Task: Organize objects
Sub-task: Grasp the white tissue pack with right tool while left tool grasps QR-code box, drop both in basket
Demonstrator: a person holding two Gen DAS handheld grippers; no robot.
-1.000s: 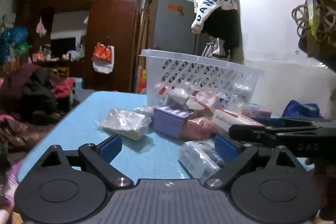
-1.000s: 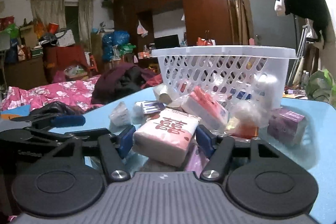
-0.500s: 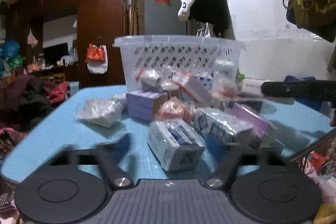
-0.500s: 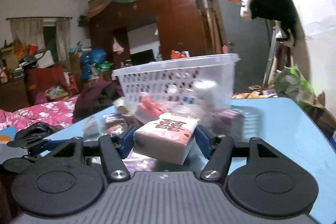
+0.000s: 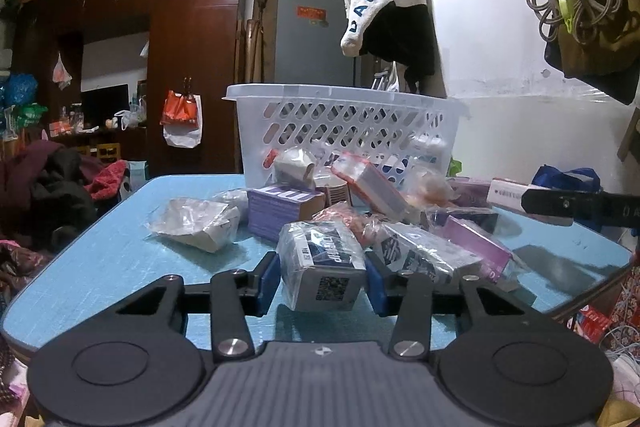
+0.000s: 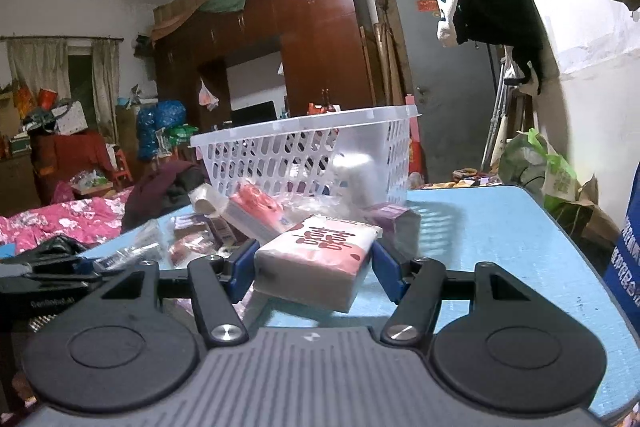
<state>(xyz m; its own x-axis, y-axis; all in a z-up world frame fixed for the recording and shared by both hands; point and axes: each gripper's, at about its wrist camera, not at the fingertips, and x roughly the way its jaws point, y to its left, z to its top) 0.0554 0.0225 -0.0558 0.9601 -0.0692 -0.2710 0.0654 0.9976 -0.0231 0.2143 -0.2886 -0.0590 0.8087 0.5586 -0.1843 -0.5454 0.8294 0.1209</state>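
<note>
A pile of small packs and boxes lies on the blue table [image 5: 120, 255] in front of a white slotted basket [image 5: 344, 95]. My left gripper [image 5: 322, 279] is closing, its blue pads against both sides of a plastic-wrapped pack with a QR code [image 5: 324, 263] at the near edge of the pile. My right gripper [image 6: 314, 263] is shut on a white tissue pack with red print [image 6: 320, 251], held tilted just above the table. The basket [image 6: 304, 125] stands behind it, with a few items inside.
A purple box [image 5: 280, 207], a crumpled clear bag [image 5: 196, 223] and a pink-sided box [image 5: 476, 247] lie in the pile. My right gripper's arm [image 5: 580, 205] crosses the right of the left wrist view. Bare tabletop [image 6: 500, 227] lies to the right of the basket.
The left jaws went from wide open to closed around the wrapped pack. The right gripper carried the tissue pack off the pile toward the table's right side.
</note>
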